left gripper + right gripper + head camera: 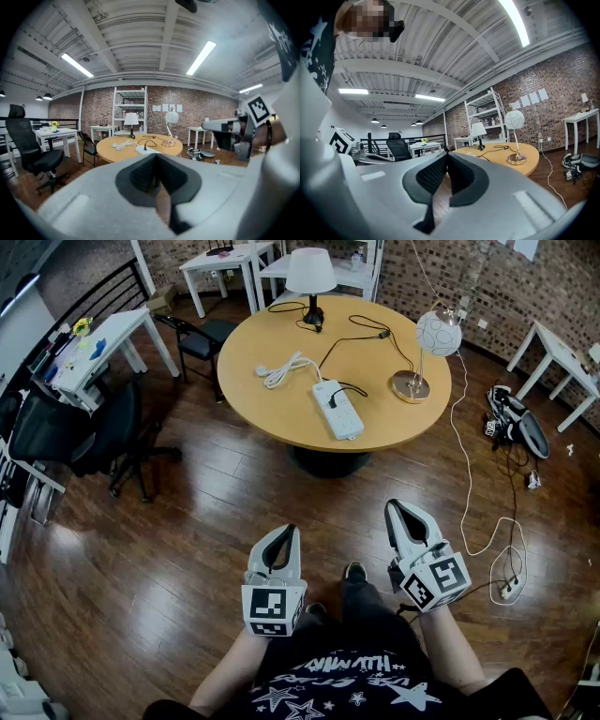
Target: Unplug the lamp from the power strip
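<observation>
On the round wooden table [281, 418] lies a white power strip [337, 410] with a black plug [331, 400] in it. A black cord runs from that plug toward the white-shaded lamp [311, 276] at the table's far side. A globe lamp [437, 333] on a metal base stands at the right rim, and its white cord drops to the floor. My left gripper [285, 532] and right gripper [396, 508] are both shut and empty, held over the wood floor well short of the table. In the left gripper view the strip [147, 150] and shaded lamp [131, 120] are far off.
A black office chair [92, 434] and a white desk [94, 343] stand at the left, and a black chair [202, 336] is by the table's far left. At the right the floor holds cables, a second power strip [509, 590] and dark gear [511, 418]. White tables line the back.
</observation>
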### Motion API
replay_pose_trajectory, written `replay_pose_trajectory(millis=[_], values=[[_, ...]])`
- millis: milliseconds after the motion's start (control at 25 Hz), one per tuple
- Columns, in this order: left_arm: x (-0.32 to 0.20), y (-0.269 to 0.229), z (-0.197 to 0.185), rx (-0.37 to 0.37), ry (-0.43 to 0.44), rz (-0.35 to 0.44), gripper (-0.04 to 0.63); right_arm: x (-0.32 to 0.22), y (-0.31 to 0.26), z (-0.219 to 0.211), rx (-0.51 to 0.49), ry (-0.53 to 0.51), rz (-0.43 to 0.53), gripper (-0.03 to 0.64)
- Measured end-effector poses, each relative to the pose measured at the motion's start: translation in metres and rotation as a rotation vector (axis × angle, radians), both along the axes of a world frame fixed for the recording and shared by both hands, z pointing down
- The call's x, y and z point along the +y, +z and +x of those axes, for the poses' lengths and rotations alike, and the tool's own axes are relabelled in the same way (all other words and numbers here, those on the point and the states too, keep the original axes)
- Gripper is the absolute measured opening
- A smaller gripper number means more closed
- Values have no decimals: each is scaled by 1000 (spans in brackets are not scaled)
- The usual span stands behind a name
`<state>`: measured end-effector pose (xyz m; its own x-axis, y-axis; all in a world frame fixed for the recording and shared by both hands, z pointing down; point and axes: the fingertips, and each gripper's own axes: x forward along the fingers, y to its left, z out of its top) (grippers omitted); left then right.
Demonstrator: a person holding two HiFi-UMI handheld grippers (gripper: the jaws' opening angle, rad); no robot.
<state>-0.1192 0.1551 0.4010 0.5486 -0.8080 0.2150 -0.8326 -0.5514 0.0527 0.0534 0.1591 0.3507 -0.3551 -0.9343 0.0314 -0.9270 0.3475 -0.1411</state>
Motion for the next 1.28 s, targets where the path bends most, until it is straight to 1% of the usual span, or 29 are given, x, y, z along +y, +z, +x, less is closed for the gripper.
replay_pose_trajectory(millis=[120, 240, 440, 640, 840, 1000, 1120, 1280], values=[[-7, -2, 9, -7, 7, 9, 3, -9, 3, 9, -14, 8, 0, 9], [-20, -2, 14, -7, -5, 11, 3, -25, 9, 17, -17, 5, -8, 8], [-57, 4, 35, -22, -37, -5, 3, -68, 17, 40, -17, -18, -16, 8], [-105, 6, 64, -21, -72, -10, 3, -120, 21, 58, 1, -82, -23, 8], [-147, 9, 94, -41, -104, -19, 3, -165, 26, 81, -17, -127, -43, 9], [-163, 22, 112, -74, -132, -38, 3, -187, 41, 93, -34, -173, -74, 8], [-173, 31, 123, -79, -167, -48, 3, -198, 56, 94, -36, -217, -99, 8], [-194, 36, 135, -86, -188, -29, 3, -217, 66, 91, -35, -264, -118, 9]])
